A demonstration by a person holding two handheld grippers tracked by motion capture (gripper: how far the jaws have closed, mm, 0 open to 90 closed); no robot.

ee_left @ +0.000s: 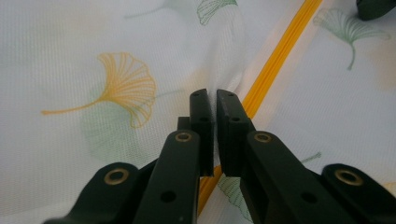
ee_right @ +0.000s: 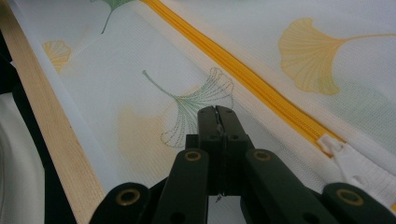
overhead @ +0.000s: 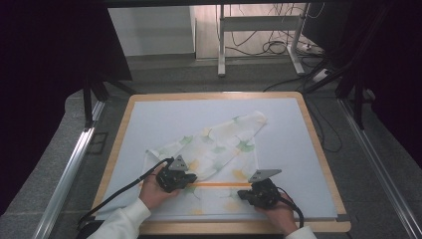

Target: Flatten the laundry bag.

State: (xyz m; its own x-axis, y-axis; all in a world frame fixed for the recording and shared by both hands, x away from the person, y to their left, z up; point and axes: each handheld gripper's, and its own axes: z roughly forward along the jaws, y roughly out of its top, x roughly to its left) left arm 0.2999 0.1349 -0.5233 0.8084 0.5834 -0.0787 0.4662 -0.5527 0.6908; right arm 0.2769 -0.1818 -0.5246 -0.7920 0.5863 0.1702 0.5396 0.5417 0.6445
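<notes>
A white mesh bag (overhead: 219,144) printed with yellow and green ginkgo leaves lies crumpled across the pale mat (overhead: 293,154). Its yellow zipper (overhead: 219,184) runs level between my two grippers. My left gripper (overhead: 189,180) is at the zipper's left end, and its jaws pinch a raised fold of the mesh (ee_left: 215,95) just beside the zipper (ee_left: 275,60). My right gripper (overhead: 242,195) is on the near side of the zipper's right end, shut on the mesh (ee_right: 216,112). The zipper (ee_right: 243,74) passes beyond its tips, with the white pull tab (ee_right: 348,161) to the right.
The mat sits on a board with a wooden rim (overhead: 312,132), whose near edge (ee_right: 51,140) lies close to my right gripper. Metal rails (overhead: 74,164) flank the board. A table frame with loose cables (overhead: 278,45) stands on the floor behind.
</notes>
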